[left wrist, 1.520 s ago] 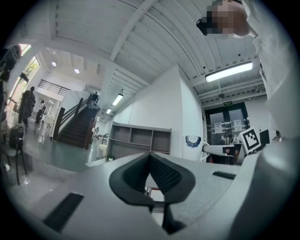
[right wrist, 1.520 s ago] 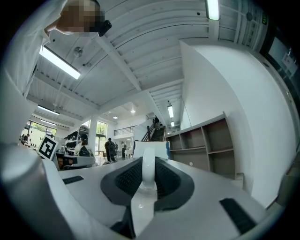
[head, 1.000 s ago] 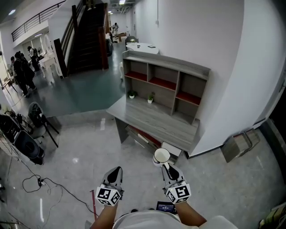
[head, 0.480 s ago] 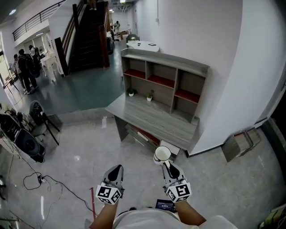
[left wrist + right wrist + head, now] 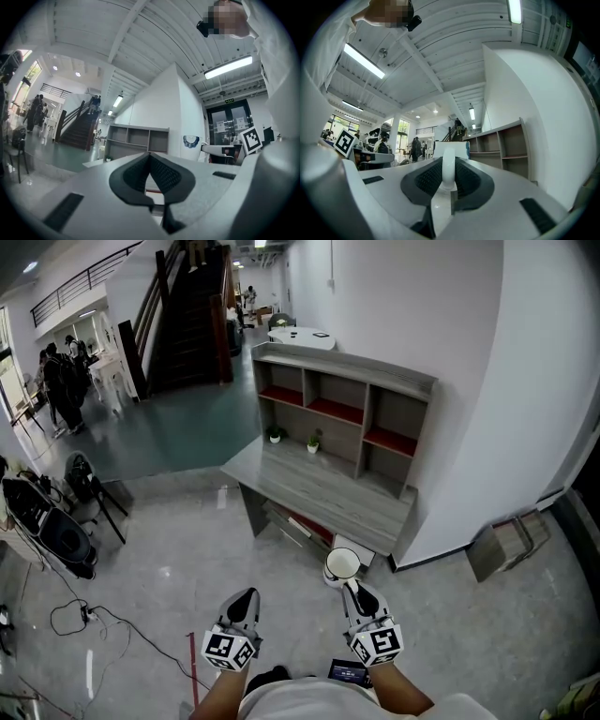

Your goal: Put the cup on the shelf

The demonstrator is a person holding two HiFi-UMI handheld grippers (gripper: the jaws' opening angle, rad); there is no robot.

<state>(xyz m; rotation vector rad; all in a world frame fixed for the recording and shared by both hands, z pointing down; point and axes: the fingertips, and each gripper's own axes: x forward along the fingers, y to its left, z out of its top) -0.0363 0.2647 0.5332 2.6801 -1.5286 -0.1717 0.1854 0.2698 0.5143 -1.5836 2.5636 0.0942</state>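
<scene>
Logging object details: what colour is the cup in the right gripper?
White cup with a blue mark on its side, clearest in the left gripper view.

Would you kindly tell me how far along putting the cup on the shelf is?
Done: the cup is picked up, the right gripper shut on its handle. In hand: it hangs over the floor, short of the desk. Left: reach the shelf and set it there. The left gripper is shut, empty.

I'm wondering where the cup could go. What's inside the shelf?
In the shelf, three red-floored cubbies look empty. Two small potted plants stand beneath them. Some corners are hidden behind the dividers.
</scene>
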